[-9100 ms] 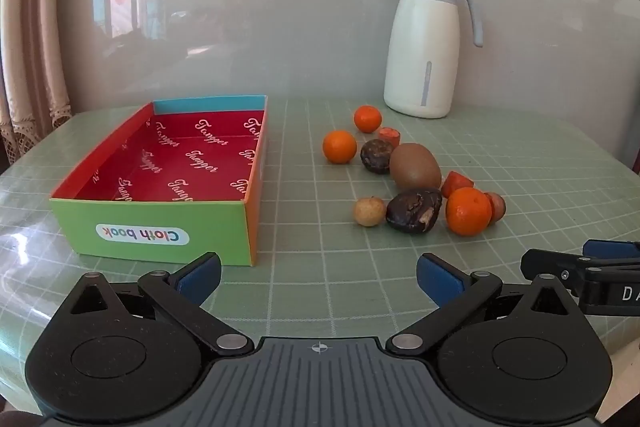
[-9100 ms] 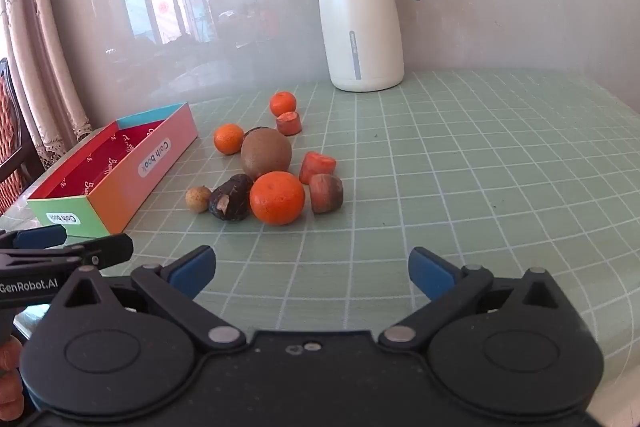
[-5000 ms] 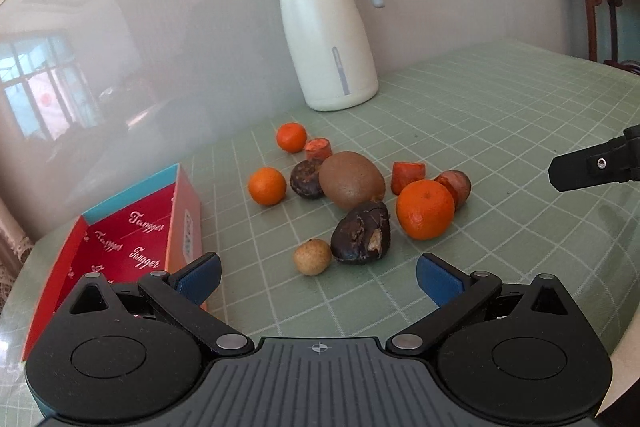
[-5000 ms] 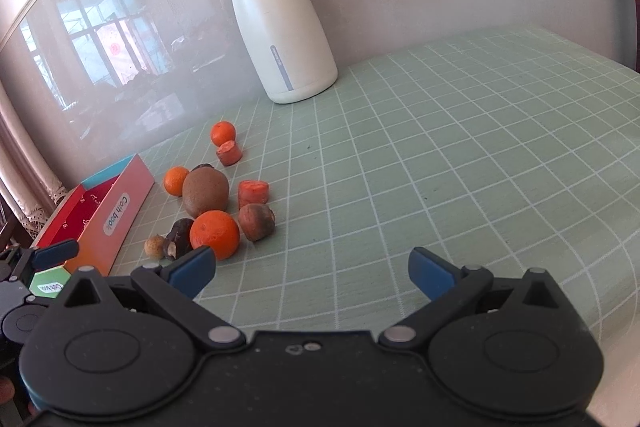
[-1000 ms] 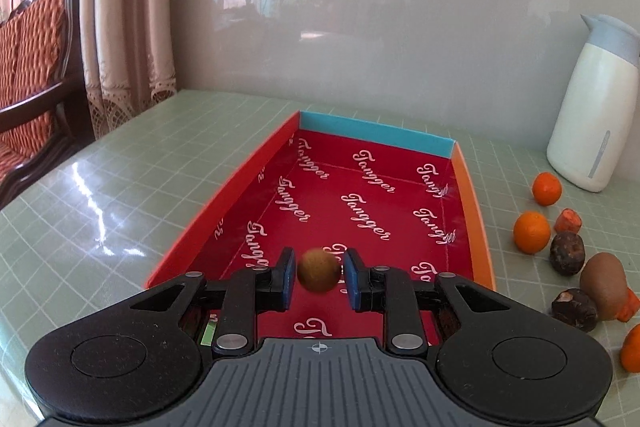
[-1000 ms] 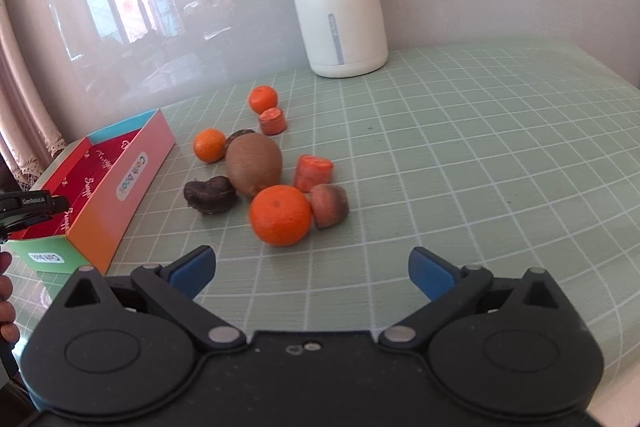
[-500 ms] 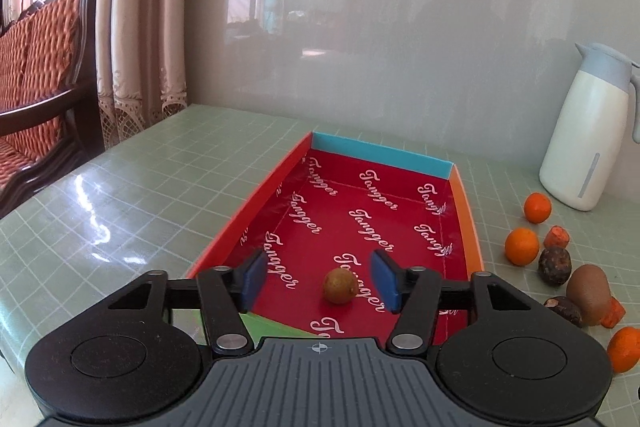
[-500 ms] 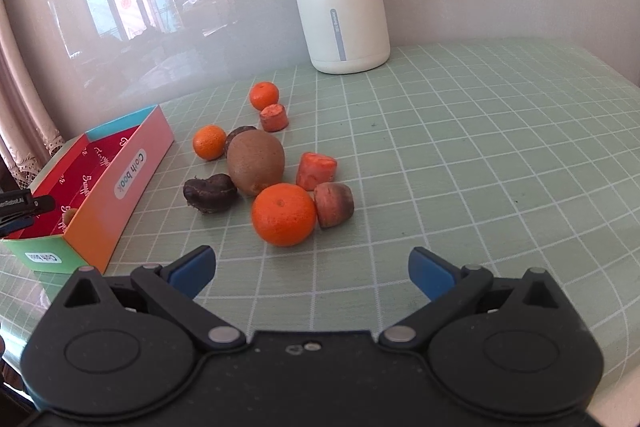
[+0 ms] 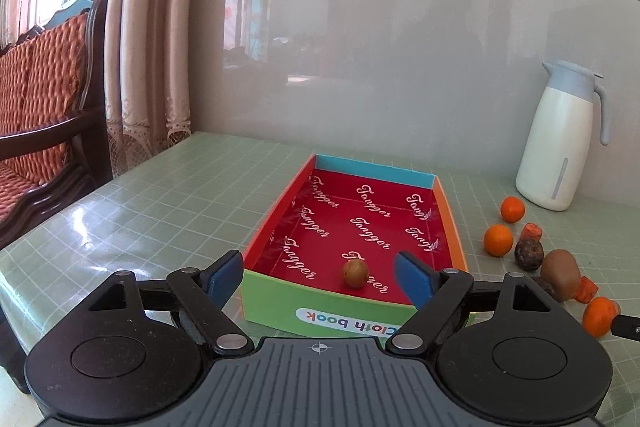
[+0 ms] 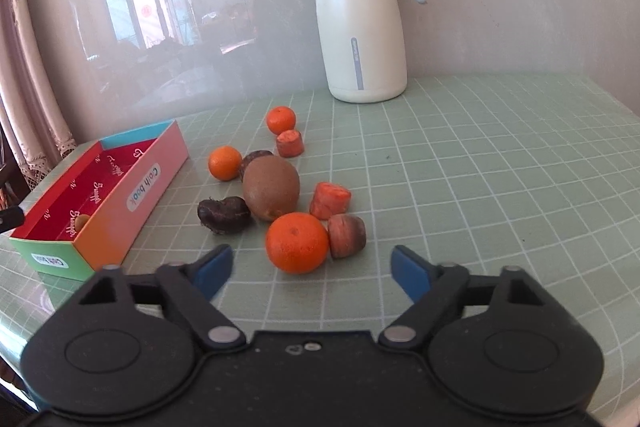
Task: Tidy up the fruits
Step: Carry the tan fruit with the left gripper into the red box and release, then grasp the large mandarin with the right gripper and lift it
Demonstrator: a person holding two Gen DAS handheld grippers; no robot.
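Left gripper released, blue pads spread wide, held just before the near green wall of the box. Right gripper likewise released, jaws apart, hovering low over the table with the nearest orange just ahead between its fingers.

Box long and narrow, long axis running away from the left gripper toward the wall, blue end far, green "Cloth book" end near. Inside, one small brown round fruit lying on the red floor close to the near end, right of centre, apart from the side walls; only partly seen over the box wall from the right wrist view.

Outside the box, counted in the right wrist view: three oranges, the nearest plus one mid-cluster and one farthest back. One kiwi, long axis roughly level, at the cluster's middle. Two dark wrinkled fruits, one left of the kiwi, one behind it, mostly hidden. Two orange carrot chunks, and one duller brownish chunk touching the nearest orange on its right.

White jug with pale blue lid and handle upright at the back, well apart from the fruit. Curtain and a cushioned wooden chair beyond the table's left edge.
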